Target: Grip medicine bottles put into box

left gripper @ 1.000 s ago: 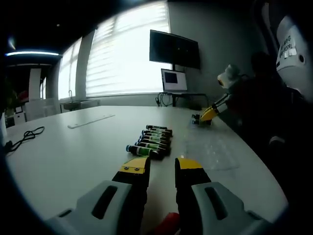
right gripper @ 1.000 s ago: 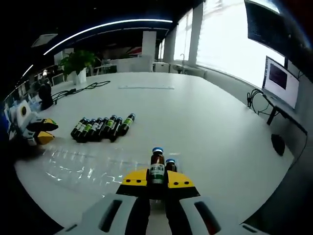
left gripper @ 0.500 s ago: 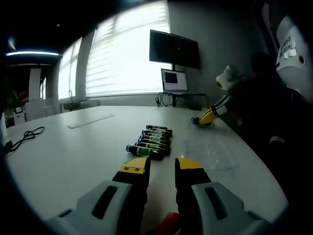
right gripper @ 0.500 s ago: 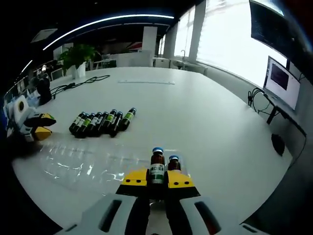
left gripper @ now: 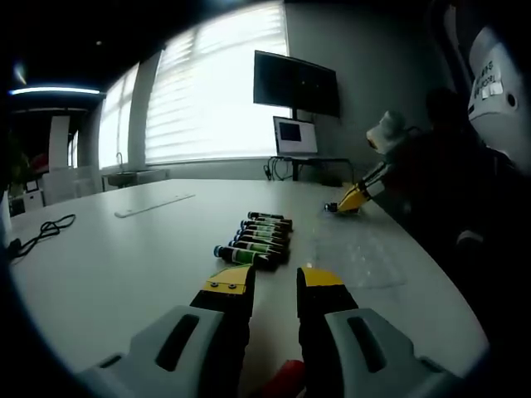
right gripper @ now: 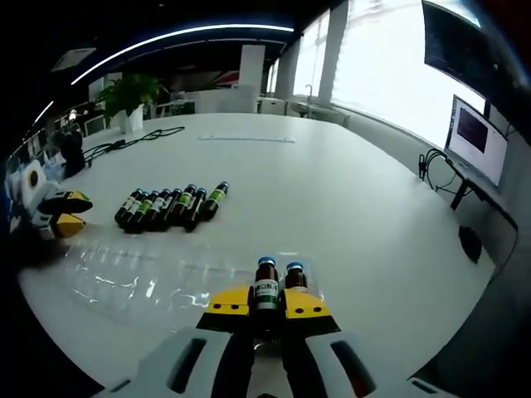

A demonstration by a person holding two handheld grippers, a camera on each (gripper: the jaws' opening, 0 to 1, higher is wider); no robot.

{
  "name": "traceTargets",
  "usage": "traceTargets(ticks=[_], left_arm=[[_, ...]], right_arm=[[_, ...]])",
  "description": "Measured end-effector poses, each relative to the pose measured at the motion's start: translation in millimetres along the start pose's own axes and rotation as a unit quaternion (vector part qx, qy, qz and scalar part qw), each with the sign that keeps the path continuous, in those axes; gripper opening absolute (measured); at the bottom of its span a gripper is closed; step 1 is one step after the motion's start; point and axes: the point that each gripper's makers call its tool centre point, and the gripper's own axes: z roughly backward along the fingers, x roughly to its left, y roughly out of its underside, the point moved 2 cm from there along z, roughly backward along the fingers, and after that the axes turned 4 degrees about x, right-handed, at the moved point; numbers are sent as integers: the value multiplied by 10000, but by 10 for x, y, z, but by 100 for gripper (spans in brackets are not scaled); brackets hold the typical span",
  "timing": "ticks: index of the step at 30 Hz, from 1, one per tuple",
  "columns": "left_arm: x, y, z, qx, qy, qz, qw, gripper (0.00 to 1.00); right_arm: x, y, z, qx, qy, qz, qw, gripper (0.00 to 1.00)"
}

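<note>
I am holding my right tool [right gripper: 266, 308] closed on an upright bottle [right gripper: 266, 286], brown glass with a blue cap and a pale label. The label carries print, but it is too small to read. A second bottle [right gripper: 294, 275] of the same kind is standing just beside it on the right, touching or nearly so. Both are sitting at the near right end of the clear box [right gripper: 158, 278], a shallow transparent tray lying flat on the white tabletop [right gripper: 332, 199].

My left tool [left gripper: 275, 284] is hovering above the tabletop with its jaws parted and nothing between them. Ahead of it the row of bottles [left gripper: 255, 237] is lying on its side, dark with green labels; no writing on them is legible.

The right gripper view is showing that same row beyond the box, with my left tool at the far left edge, plus a potted plant [right gripper: 126, 98] and a cable [right gripper: 133, 141] behind. The left gripper view is showing instead the window blinds [left gripper: 216, 91], a wall screen [left gripper: 296, 83], a smaller monitor [left gripper: 294, 136], a flat strip [left gripper: 155, 205] on the tabletop, and my right tool's yellow tips at the box's far end.
</note>
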Motion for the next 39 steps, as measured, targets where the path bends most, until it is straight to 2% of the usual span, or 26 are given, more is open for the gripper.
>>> traceTargets(ticks=[13, 20, 25, 39], left_arm=[[3, 3, -3, -1, 1, -5, 10000, 14], [-3, 2, -8, -1, 1, -4, 10000, 14], [-9, 3, -10, 3, 3, -10, 10000, 14], [-6, 3, -2, -4, 4, 8, 10000, 14]], right_arm=[[-27, -122, 126, -293, -126, -36, 9995, 5], [-12, -34, 115, -126, -293, 26, 9995, 5], [-17, -37, 124, -114, -322, -5, 9994, 3], [-3, -66, 100, 576, -694, 600, 9941, 2]])
